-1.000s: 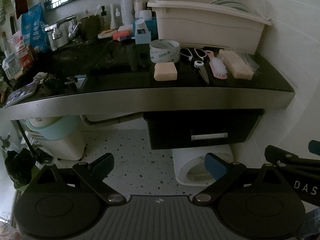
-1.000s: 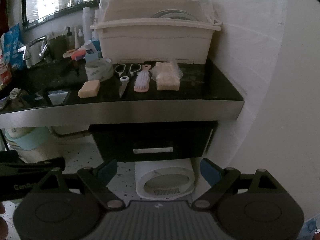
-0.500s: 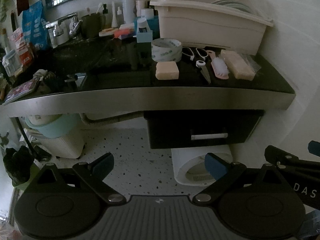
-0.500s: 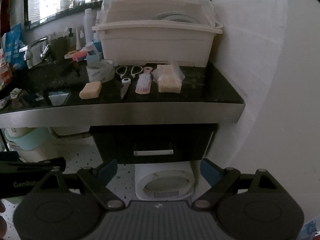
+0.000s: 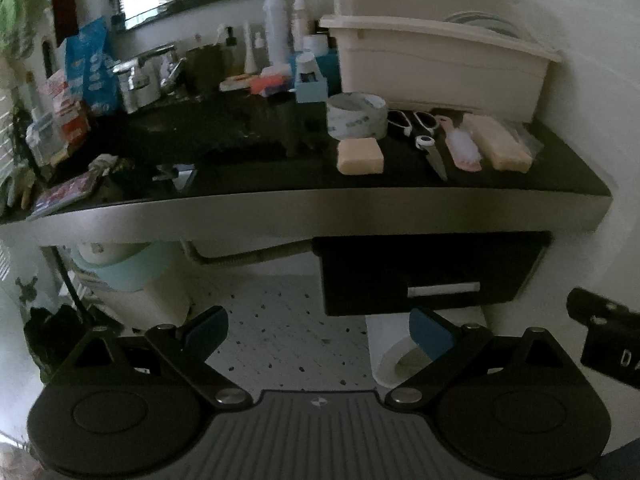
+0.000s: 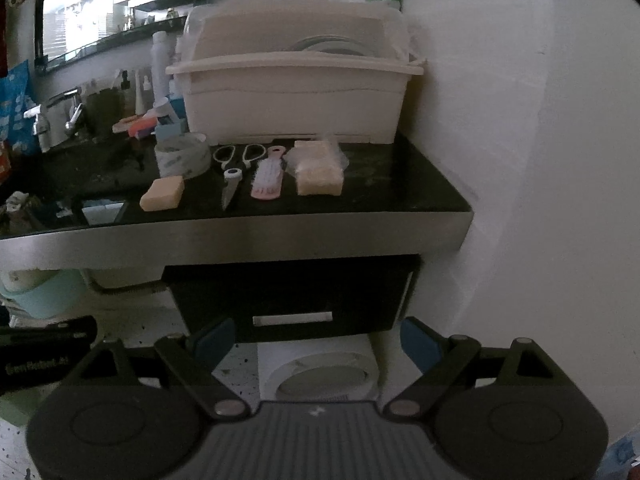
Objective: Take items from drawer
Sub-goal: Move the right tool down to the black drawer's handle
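Hanging shut beneath the right end of the countertop (image 6: 248,228): the black drawer (image 6: 288,296), pale bar handle (image 6: 292,319) centred low on its front. Lined along the countertop's front edge: soap bar (image 6: 162,193), scissors (image 6: 234,172), pink brush (image 6: 268,179), wrapped sponge (image 6: 319,171). Held low and well apart from the drawer: left gripper (image 5: 318,330) and right gripper (image 6: 316,340), jaws spread wide, empty. Compared with a second ago, nearer the drawer, right one more so.
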### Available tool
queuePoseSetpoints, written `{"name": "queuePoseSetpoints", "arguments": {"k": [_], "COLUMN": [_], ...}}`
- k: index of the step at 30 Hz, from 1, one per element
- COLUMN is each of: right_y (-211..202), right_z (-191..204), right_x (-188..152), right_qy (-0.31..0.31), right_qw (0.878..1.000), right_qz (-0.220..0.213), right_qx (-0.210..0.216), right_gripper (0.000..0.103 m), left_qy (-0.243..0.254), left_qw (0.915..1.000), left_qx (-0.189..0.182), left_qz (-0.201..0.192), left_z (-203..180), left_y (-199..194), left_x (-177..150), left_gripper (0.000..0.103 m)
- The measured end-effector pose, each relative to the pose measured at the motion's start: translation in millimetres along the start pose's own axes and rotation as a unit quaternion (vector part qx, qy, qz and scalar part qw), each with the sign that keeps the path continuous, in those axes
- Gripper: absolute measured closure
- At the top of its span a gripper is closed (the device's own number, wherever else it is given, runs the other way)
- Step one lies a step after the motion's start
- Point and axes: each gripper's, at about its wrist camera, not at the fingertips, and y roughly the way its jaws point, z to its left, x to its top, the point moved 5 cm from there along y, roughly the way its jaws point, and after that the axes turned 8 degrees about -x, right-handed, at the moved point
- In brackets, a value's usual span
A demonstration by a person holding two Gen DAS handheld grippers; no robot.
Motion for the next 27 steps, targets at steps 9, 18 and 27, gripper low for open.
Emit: {"name": "queuePoseSetpoints", "arguments": {"k": [9,18,27], "right_y": [7.4,12.4,47.5], "right_z": [2.6,3.1,26.0], "right_x": [-3.2,-17.4,-36.8], "right_qy": [-0.011,-0.012,-0.137], "right_qw": [1.000,0.995,0.983], "right_qz": [-0.019,-0.071,-0.075], "right_qx": [0.009,0.062,0.096], "right_gripper": [0.013,0.013,0.013], "left_qy": [0.003,-0.048,-0.054], "left_qw": [0.9999,0.9974,0.9970], "left_qx": [0.011,-0.023,-0.006], "left_qz": [0.007,0.048,0.055], "left_z": [6.9,33.2,51.3], "left_y": [8.4,22.5,29.2], "left_x": [-10.9,-32.0,-55.3], "left_gripper": [0.005,0.005,0.005]}}
